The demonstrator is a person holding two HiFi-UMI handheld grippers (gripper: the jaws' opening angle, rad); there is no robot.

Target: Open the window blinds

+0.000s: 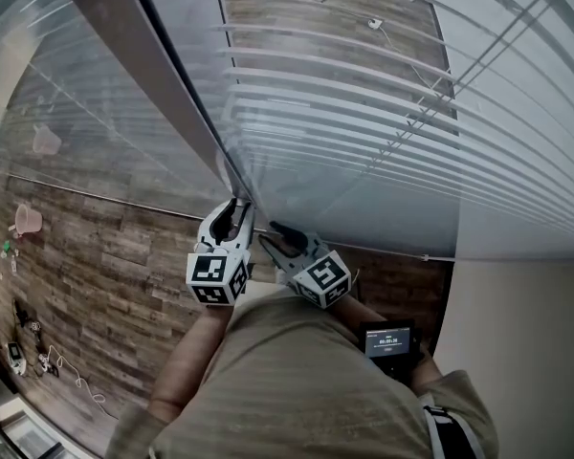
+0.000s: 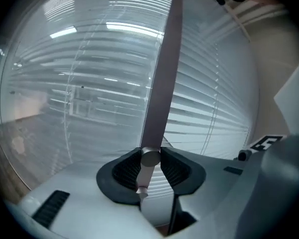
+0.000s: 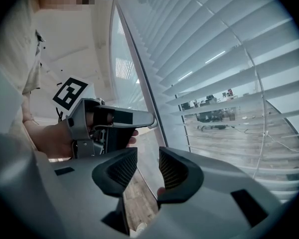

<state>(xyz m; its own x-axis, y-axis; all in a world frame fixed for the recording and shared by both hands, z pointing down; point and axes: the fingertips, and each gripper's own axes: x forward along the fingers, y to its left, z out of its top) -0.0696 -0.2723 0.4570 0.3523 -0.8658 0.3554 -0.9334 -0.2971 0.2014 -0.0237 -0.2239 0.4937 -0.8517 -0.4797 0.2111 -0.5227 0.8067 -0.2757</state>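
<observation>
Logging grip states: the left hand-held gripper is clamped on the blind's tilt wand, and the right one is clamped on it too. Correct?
No. The left hand-held gripper is clamped on the tilt wand, but the right hand-held gripper is open, gripping nothing, as the right gripper view shows.

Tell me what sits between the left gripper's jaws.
The long grey blind wand, clamped near its lower end; the left gripper view shows it.

Two grippers (left gripper (image 1: 239,207), right gripper (image 1: 275,229)); one blind wand (image 2: 162,83); one screen device (image 1: 388,340).
</observation>
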